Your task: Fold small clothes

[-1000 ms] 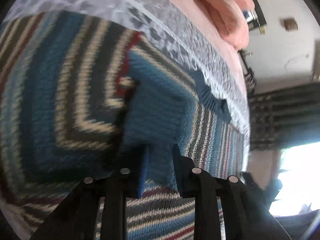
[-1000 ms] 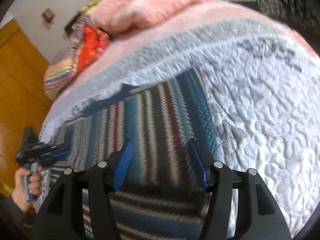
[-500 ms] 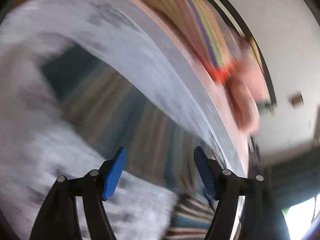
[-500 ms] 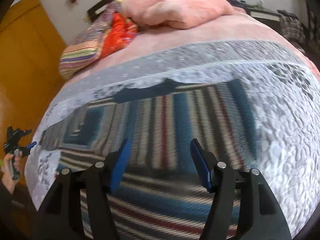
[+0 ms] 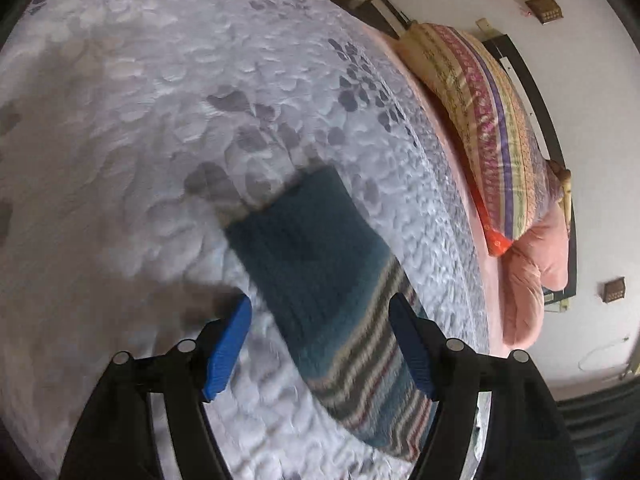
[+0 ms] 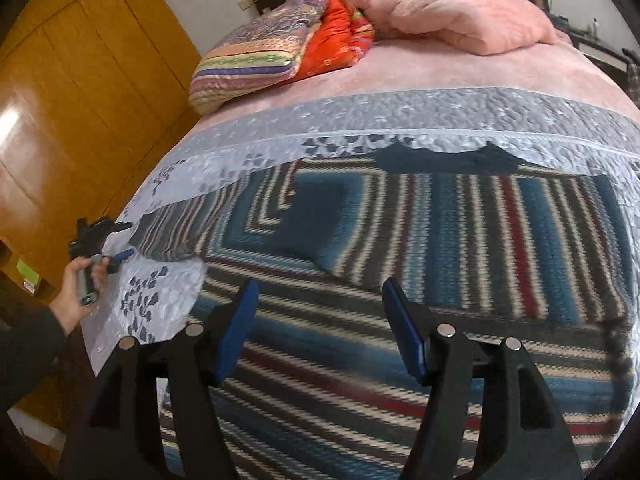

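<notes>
A knitted sweater [image 6: 440,240] with teal, grey, cream and red stripes lies spread flat on the quilt, its dark collar [image 6: 444,160] at the far edge. Its left sleeve [image 5: 320,264] stretches out over the quilt and ends in a plain teal cuff. My left gripper [image 5: 320,320] is open, with the sleeve's striped part lying between and below its blue pads [image 5: 230,344]. The right wrist view shows that left gripper [image 6: 126,240] at the sleeve end, held by a hand [image 6: 76,292]. My right gripper [image 6: 322,320] hovers open over the sweater's lower body, holding nothing.
The white-and-grey quilt [image 5: 140,120] covers the bed's near half over a pink sheet [image 6: 440,68]. A striped pillow [image 6: 248,64], an orange cushion [image 6: 340,36] and a pink duvet [image 6: 460,12] lie at the head. Wooden wardrobe doors [image 6: 80,80] stand along the left side.
My left gripper has let go of the teal knit it pinched, opened, and swung left to the sleeve's end. The right gripper stays open and has drawn back above the sweater.
</notes>
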The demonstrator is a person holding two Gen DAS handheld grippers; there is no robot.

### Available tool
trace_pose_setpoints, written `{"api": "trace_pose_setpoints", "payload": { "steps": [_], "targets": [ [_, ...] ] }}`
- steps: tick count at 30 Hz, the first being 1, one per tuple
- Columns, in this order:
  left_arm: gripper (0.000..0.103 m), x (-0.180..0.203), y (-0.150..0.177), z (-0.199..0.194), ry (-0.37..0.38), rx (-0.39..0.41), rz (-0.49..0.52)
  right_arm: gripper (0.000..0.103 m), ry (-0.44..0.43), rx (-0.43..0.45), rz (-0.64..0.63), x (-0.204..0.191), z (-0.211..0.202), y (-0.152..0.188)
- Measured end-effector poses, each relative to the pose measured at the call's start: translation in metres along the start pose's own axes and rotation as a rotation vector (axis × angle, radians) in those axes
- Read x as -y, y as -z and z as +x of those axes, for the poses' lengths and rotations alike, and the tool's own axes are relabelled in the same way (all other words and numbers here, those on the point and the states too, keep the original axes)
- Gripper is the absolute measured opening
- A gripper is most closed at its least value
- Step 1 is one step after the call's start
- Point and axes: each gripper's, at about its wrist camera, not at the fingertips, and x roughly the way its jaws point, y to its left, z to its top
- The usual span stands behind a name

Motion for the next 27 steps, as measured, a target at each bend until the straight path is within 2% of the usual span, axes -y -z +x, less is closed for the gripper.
{"api": "trace_pose_setpoints", "payload": {
  "steps": [4, 5, 7, 9, 12, 14, 19, 23, 27],
  "targets": [
    [0.07, -0.005, -0.003, -0.002, 0.024, 0.022, -0.007, 0.065, -0.006, -0.013, -0.003, -0.007, 0.002, 0.002],
    [0.066, -0.004, -0.002, -0.002, 0.021, 0.027, 0.0, 0.065, -0.007, -0.015, -0.001, -0.009, 0.002, 0.003],
    [0.045, -0.004, -0.003, -0.001, -0.003, 0.031, 0.015, 0.065, -0.009, -0.017, 0.001, -0.009, 0.003, 0.005],
    [0.009, -0.005, -0.004, 0.002, -0.006, 0.015, 0.012, 0.065, -0.008, -0.02, -0.002, -0.01, 0.004, 0.006],
    [0.008, 0.006, -0.003, 0.0, -0.034, 0.005, 0.077, 0.065, -0.006, -0.019, -0.012, -0.011, 0.0, 0.006],
    [0.008, 0.021, -0.002, -0.01, -0.023, 0.019, 0.116, 0.065, -0.006, -0.009, -0.008, -0.011, -0.004, 0.004],
    [0.007, 0.079, 0.009, -0.047, 0.081, 0.049, 0.206, 0.065, -0.009, 0.019, 0.015, -0.005, -0.022, 0.003],
    [0.007, 0.149, 0.029, -0.084, 0.173, 0.078, 0.312, 0.065, -0.013, 0.034, 0.017, -0.002, -0.036, 0.004],
    [0.007, 0.204, 0.047, -0.102, 0.239, 0.082, 0.373, 0.065, -0.014, 0.061, 0.023, 0.005, -0.056, 0.005]
  ]
}}
